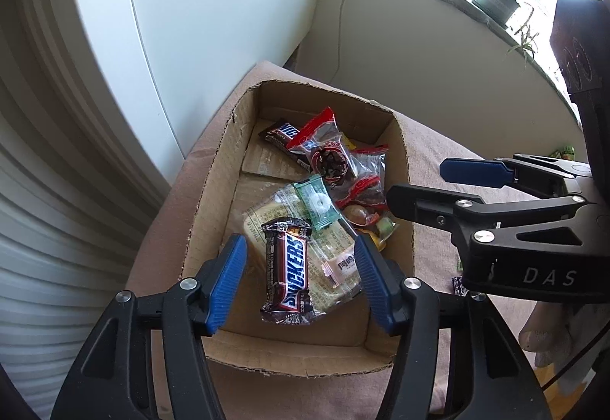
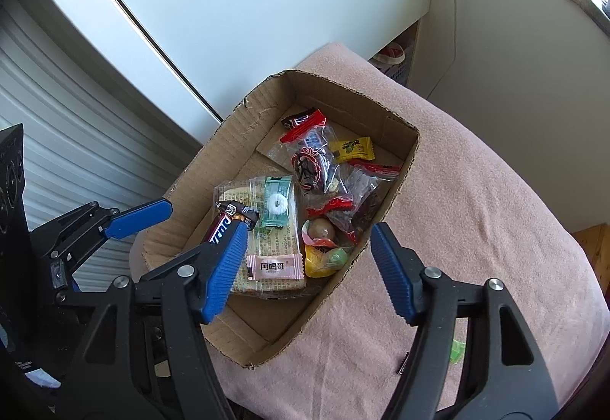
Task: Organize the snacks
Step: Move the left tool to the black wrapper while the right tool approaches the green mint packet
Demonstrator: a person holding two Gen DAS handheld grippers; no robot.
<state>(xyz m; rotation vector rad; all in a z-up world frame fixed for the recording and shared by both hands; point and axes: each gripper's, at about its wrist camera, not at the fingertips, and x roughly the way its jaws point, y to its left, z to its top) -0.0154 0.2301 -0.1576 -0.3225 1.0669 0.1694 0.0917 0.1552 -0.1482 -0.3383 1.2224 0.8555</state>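
Over the cardboard box (image 1: 213,168) now, which sits open-topped on a pink cloth (image 2: 476,214). The left gripper (image 1: 301,282) hangs above its near end, jaws apart, nothing pinched; a Snickers bar (image 1: 288,275) lies on the box floor between the blue pads, free of both. Under it sits a clear-wrapped biscuit pack (image 2: 274,248), topped by a green mint packet (image 2: 275,204) and a small pink packet (image 2: 272,265). Further in: red-edged clear bags of dark fruit (image 1: 328,153), a yellow candy (image 2: 352,149), another chocolate bar (image 1: 280,135) at the far end, and a round brown sweet (image 2: 322,229) by the right wall. The right gripper (image 2: 305,271) is spread wide and empty, one pad over the box, the other outside its wall above the cloth
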